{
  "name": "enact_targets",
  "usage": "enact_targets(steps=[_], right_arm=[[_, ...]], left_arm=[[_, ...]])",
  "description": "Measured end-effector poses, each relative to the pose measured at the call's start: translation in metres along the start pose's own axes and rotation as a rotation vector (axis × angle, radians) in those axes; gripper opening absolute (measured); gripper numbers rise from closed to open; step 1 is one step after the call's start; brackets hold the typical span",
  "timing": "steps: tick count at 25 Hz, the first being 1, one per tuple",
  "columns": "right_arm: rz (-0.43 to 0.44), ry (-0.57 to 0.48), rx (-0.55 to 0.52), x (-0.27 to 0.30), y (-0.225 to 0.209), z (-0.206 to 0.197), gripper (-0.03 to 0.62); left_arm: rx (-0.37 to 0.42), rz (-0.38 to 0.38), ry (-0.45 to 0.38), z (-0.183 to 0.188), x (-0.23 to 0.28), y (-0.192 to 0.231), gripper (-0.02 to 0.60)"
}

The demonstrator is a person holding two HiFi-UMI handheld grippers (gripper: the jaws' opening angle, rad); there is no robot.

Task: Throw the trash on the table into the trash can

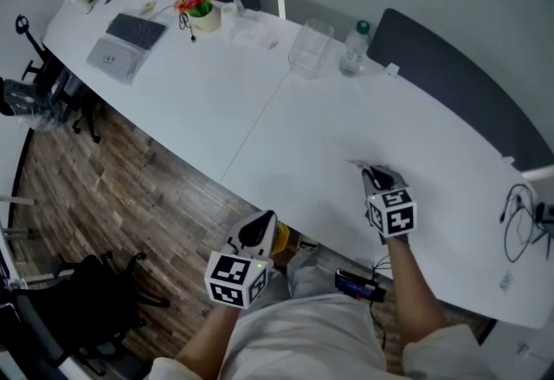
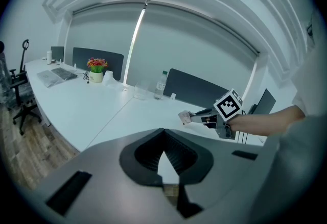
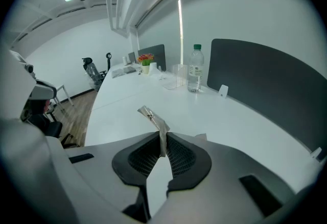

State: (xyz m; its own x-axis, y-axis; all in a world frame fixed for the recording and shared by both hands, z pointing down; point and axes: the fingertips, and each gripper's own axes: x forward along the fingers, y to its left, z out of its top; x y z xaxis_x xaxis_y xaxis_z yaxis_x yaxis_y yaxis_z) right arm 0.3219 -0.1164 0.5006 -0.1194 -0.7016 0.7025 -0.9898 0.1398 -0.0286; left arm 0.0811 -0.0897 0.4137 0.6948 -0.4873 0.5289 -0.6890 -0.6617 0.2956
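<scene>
A small crumpled wrapper [image 3: 152,117] sticks up from between the pads of my right gripper [image 3: 163,139], which is shut on it. In the head view that gripper [image 1: 374,175] hangs just above the white table [image 1: 260,101] near its front edge, with the scrap [image 1: 357,164] at its tips. The left gripper view shows it from the side [image 2: 196,115] with the wrapper [image 2: 184,117] lifted off the table. My left gripper [image 1: 260,227] [image 2: 163,133] is shut and empty, held off the table's front edge over the wooden floor. I cannot pick out a trash can.
On the far side of the table stand a laptop [image 1: 130,36], a pot of flowers [image 1: 199,6], a clear plastic container [image 1: 309,48] and a water bottle [image 1: 354,48]. Cables [image 1: 519,222] lie at the right end. A black office chair [image 1: 95,292] stands on the floor at the left.
</scene>
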Motion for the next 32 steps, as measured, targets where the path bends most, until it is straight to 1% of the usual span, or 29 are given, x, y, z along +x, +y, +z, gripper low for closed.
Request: enact_targets(steps=[5, 9, 16, 22, 28, 32], right_arm=[[0.038, -0.020, -0.018, -0.016, 0.033, 0.005, 0.055], [0.083, -0.027, -0.054, -0.023, 0.068, 0.009, 0.054], [0.185, -0.043, -0.102, -0.031, 0.145, 0.019, 0.054], [0.264, -0.063, -0.143, -0.036, 0.214, 0.028, 0.052], [0.320, -0.073, -0.200, -0.042, 0.277, 0.034, 0.052], [0.333, -0.076, -0.230, -0.047, 0.301, 0.035, 0.052]], left_arm=[[-0.006, 0.029, -0.039, -0.002, -0.032, 0.013, 0.000], [-0.025, 0.074, -0.083, -0.004, -0.063, 0.031, 0.000], [-0.079, 0.160, -0.148, -0.019, -0.124, 0.063, 0.000], [-0.112, 0.225, -0.189, -0.040, -0.176, 0.085, 0.000], [-0.140, 0.253, -0.211, -0.064, -0.218, 0.102, 0.000], [-0.149, 0.246, -0.213, -0.074, -0.230, 0.108, 0.000]])
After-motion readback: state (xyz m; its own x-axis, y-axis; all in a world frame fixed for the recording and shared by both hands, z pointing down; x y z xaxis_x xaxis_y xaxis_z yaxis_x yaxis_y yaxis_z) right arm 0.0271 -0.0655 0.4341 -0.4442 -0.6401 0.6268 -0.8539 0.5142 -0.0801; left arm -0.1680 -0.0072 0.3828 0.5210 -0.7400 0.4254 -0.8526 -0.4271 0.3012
